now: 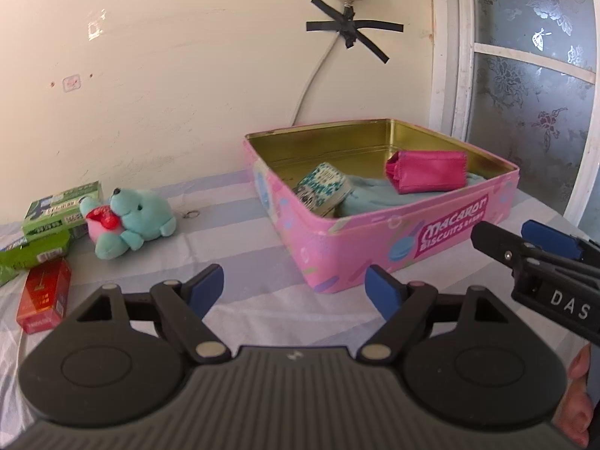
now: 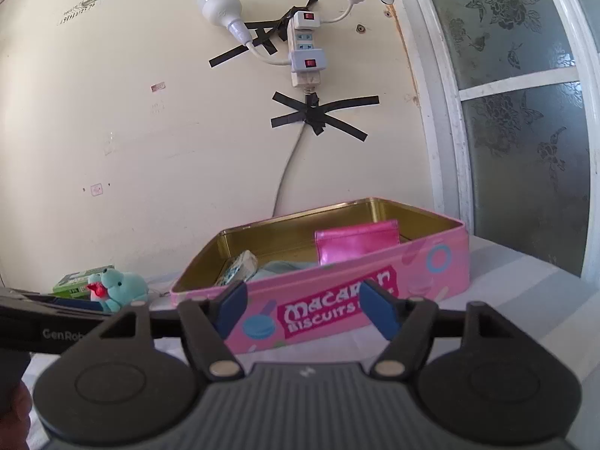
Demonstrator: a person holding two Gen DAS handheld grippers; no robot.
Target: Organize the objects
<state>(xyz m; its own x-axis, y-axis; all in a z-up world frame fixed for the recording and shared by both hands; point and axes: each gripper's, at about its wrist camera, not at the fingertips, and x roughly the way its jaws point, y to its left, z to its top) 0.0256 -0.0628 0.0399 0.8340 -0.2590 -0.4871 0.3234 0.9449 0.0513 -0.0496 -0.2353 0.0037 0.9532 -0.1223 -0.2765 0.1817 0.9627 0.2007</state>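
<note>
Both tools empty, jaws apart, in front of pink tin [image 1: 382, 247].
L tool [image 1: 294, 287] & R tool [image 2: 303, 311] grip nothing; tin holds pink pouch [image 1: 427, 170], small box [image 1: 324, 187]; plush [image 1: 127, 221] on tabletop [image 1: 232, 232].

The biscuit tin [image 1: 378, 247] is set on the table [image 1: 240, 262] before the wall. A purse [image 1: 427, 170], a small box [image 1: 324, 191] and a cloth [image 1: 375, 200] are held in it. Well left of the tin, a plush toy [image 1: 131, 221] and cartons [image 1: 60, 210] are laid.

You have bare striped cloth [image 1: 262, 262] between the plush toy [image 1: 127, 221] and pink tin [image 1: 375, 232]; the tin's open top is reachable; boxes [image 1: 56, 217] crowd the left edge.
</note>
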